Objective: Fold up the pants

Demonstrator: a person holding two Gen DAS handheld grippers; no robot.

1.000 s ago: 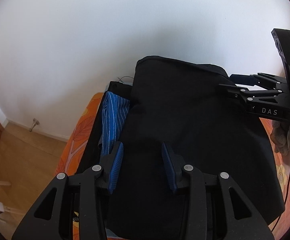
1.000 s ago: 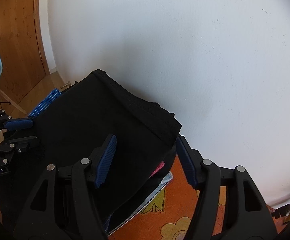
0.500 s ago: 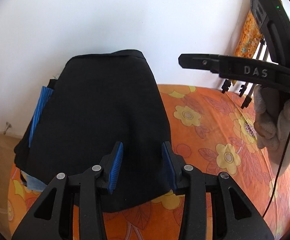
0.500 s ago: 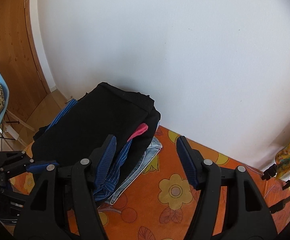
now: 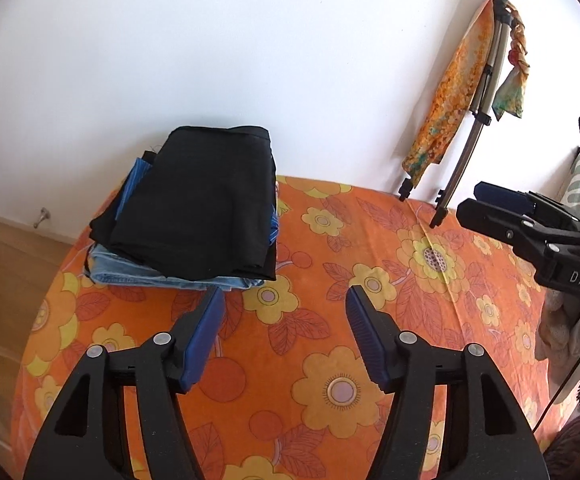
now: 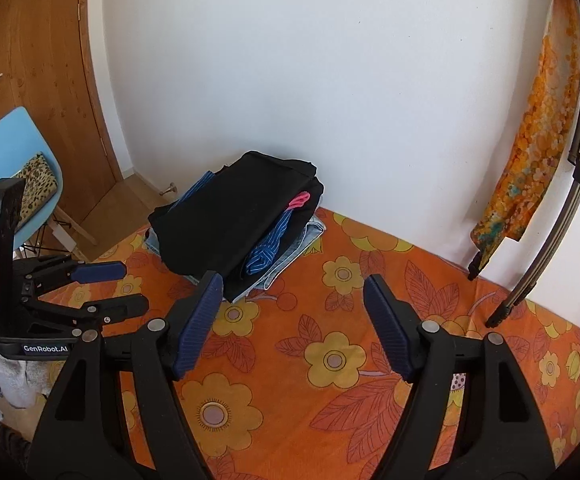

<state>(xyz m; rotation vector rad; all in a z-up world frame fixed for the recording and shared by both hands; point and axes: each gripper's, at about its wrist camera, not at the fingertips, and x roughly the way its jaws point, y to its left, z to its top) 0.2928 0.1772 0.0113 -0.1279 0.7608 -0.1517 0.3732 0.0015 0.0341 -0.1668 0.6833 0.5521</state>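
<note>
Pants [image 5: 206, 208], black and folded flat, top a clothes stack [image 6: 274, 248].

- An orange bedspread [image 5: 369, 360] with yellow flowers covers the bed.
- A white wall [image 6: 329, 80] stands behind it.
- A folded tripod [image 5: 477, 120] leans on the wall, its feet on the bedspread, an orange scarf [image 5: 449, 100] draped over it.
- A blue chair [image 6: 14, 148] holding a leopard-print pouch [image 6: 36, 184] stands by a wooden door [image 6: 30, 60].
</note>
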